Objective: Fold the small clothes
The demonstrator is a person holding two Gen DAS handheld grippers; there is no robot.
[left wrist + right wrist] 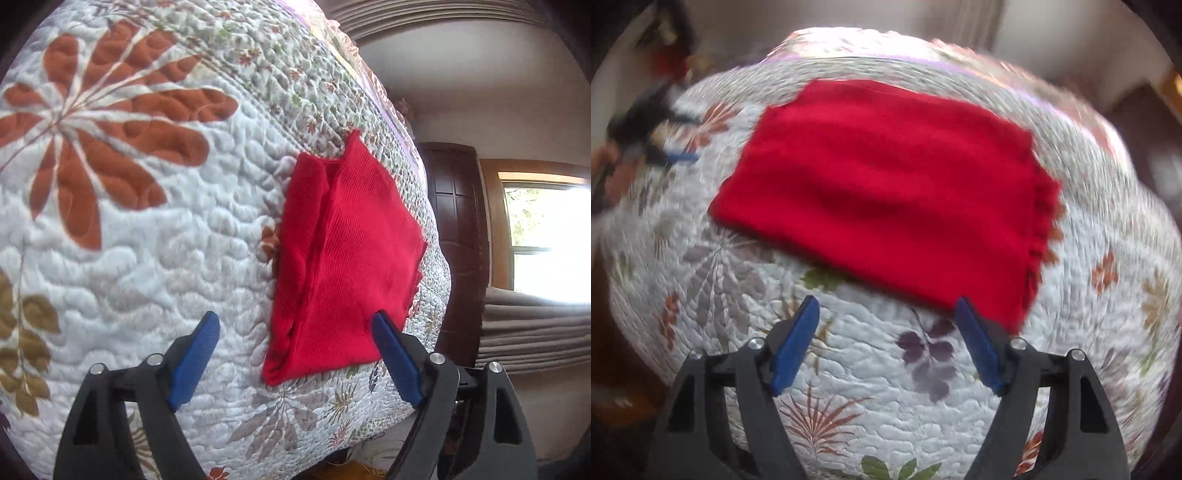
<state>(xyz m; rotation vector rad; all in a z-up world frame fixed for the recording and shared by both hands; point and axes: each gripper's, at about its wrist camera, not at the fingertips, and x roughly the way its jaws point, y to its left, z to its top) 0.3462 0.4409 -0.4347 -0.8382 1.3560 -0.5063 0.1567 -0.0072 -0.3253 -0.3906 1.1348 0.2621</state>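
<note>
A small red knit garment point(343, 258) lies folded flat on a quilted floral bedspread point(147, 229). In the left wrist view my left gripper point(295, 321) is open, its blue fingers wide apart just short of the garment's near edge, nothing between them. In the right wrist view the same red garment point(886, 188) stretches across the bedspread point(871, 369) in front of my right gripper point(886, 306), which is open and empty just before the cloth's near edge. The other gripper point(657, 147) shows blurred at the far left of that view.
The bedspread's edge drops off to the right in the left wrist view, beside a dark wooden door point(454, 236), a bright window point(546, 240) and grey curtain folds point(535, 332). The right wrist view is motion-blurred.
</note>
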